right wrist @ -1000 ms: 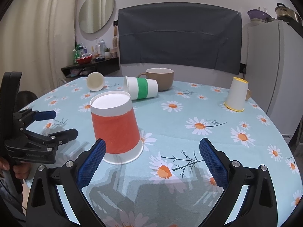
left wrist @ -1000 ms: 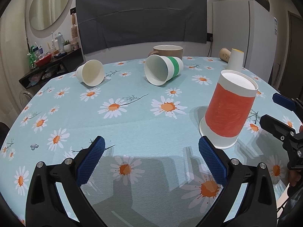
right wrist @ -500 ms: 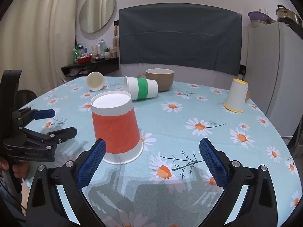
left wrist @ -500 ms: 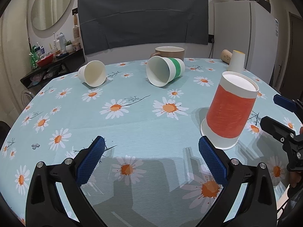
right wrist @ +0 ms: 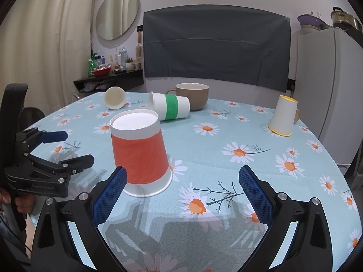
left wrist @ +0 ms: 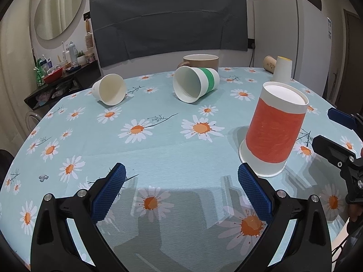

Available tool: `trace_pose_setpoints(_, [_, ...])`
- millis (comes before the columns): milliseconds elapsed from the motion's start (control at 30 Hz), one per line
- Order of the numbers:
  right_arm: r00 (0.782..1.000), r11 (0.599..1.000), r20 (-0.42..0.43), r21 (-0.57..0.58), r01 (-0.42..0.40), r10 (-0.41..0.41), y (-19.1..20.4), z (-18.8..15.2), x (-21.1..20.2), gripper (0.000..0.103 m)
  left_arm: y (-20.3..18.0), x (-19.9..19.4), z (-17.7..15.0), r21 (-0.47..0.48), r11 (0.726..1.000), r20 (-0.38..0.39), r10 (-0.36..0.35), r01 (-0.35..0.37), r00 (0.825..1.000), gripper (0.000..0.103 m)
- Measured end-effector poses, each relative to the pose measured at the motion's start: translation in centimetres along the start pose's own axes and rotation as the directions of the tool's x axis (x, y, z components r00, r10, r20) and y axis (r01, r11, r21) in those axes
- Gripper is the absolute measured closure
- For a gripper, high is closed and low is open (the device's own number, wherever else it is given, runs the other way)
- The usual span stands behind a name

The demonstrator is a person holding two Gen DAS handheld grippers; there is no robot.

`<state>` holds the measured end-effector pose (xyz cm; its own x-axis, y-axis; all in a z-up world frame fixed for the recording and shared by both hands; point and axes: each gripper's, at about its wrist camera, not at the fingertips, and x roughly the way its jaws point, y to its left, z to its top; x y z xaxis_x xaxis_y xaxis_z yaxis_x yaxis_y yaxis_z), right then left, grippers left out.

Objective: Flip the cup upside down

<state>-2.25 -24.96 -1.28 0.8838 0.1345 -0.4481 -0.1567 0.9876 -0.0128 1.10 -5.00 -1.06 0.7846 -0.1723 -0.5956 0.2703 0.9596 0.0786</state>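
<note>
Red-banded paper cup (right wrist: 140, 153) recorded mouth-down on the daisy tablecloth (right wrist: 226, 140), ungripped.

The cup was seen standing inverted near the table's front edge, white base uppermost, just ahead of the right gripper (right wrist: 181, 189) and toward its left finger. That gripper's jaws were spread wide, nothing between them. The left gripper (left wrist: 181, 189) was likewise held wide open and empty, the cup off its right fingertip. Farther back, a green-banded cup (left wrist: 195, 83) and a plain white cup (left wrist: 109, 88) were noted lying on their sides; a brown mug (right wrist: 192, 99) was partly hidden behind the green one. A yellow-rimmed cup (right wrist: 283, 115) stood inverted at far right, with a tan object behind it mostly concealed. Both gripper bodies were cropped by the frame's lower edge.
</note>
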Motion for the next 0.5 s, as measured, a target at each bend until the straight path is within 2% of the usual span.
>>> trace_pose_setpoints(500, [1.000, 1.000, -0.001, 0.000, 0.001, -0.001, -0.04, -0.02, 0.01, 0.008, 0.02, -0.15, -0.02, -0.005, 1.000, 0.008, -0.004, 0.004, 1.000, 0.006])
